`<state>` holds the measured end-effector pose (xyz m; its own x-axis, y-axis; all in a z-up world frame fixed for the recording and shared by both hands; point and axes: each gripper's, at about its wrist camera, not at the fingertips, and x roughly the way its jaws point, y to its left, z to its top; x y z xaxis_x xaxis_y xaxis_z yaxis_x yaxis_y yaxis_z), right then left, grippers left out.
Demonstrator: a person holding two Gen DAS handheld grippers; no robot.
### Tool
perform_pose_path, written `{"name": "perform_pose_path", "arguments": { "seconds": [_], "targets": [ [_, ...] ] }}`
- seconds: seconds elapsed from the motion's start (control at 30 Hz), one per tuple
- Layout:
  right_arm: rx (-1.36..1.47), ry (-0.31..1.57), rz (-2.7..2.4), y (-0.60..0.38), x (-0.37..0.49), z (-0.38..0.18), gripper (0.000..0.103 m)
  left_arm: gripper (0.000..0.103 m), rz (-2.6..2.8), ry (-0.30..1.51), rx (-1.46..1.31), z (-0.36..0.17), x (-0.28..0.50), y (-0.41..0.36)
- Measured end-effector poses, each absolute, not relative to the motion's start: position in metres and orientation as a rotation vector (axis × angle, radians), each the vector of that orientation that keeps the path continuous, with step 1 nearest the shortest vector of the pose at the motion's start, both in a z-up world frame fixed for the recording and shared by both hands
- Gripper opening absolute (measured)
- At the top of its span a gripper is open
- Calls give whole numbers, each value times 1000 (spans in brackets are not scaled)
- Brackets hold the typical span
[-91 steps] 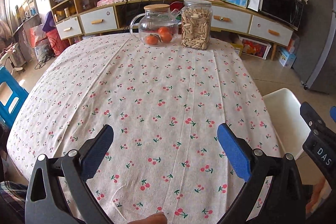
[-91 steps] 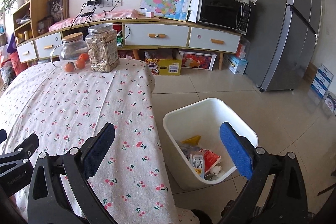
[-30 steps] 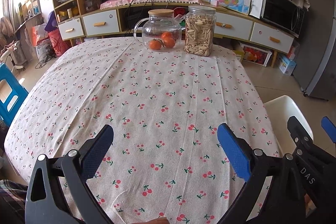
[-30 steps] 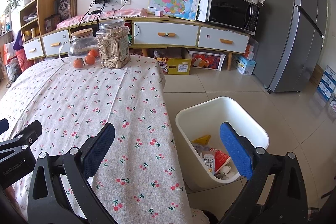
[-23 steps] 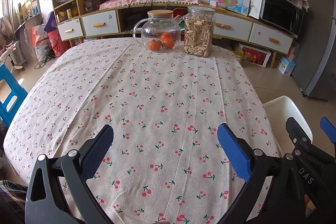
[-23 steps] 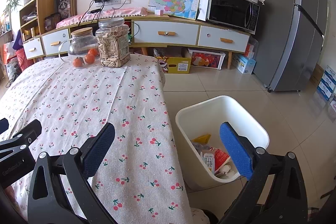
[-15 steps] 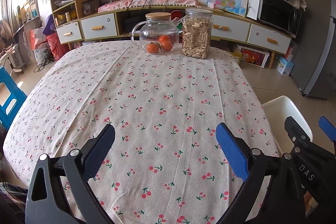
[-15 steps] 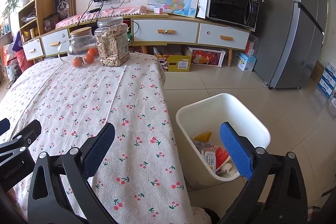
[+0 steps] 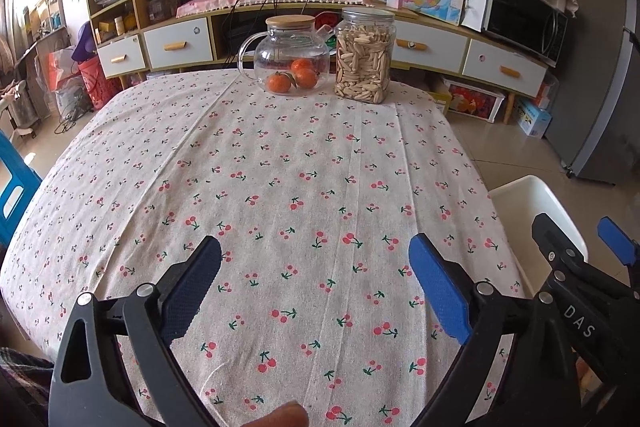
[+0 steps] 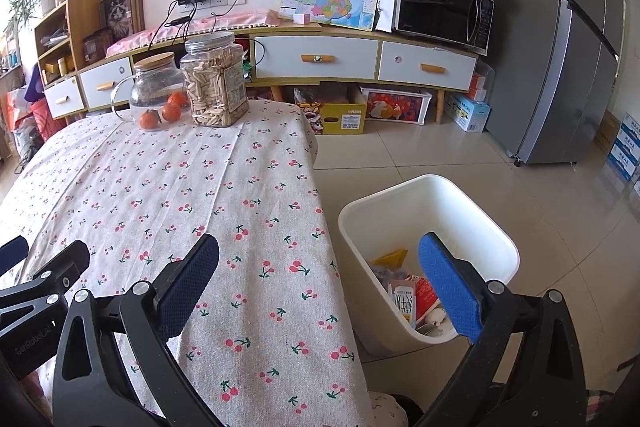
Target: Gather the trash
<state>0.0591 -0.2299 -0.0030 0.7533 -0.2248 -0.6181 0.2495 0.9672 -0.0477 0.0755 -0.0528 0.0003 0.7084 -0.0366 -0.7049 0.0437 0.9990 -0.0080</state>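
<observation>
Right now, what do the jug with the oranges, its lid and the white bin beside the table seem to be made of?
The jug looks like clear glass: the oranges show through its glossy wall. Its lid seems to be pale wood or bamboo, matte and light tan. The white bin appears to be smooth moulded plastic with a slight sheen and rounded corners, though I cannot be certain from the look alone.

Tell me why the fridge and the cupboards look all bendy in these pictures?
Fisheye lenses bend straight lines near the edges. In the right wrist view the fridge leans and curves; in the left wrist view the table bulges like a dome and the sideboard bows. Both views have dark rounded corners, and the window side at the left looks washed out.
</observation>
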Motion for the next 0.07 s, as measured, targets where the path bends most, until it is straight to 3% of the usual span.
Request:
{"name": "perform_pose_path", "arguments": {
  "seconds": [0.07],
  "targets": [
    [37,665,-258,-229,58,-2,96,93,-31,776,11,1,75,-52]
  ]
}}
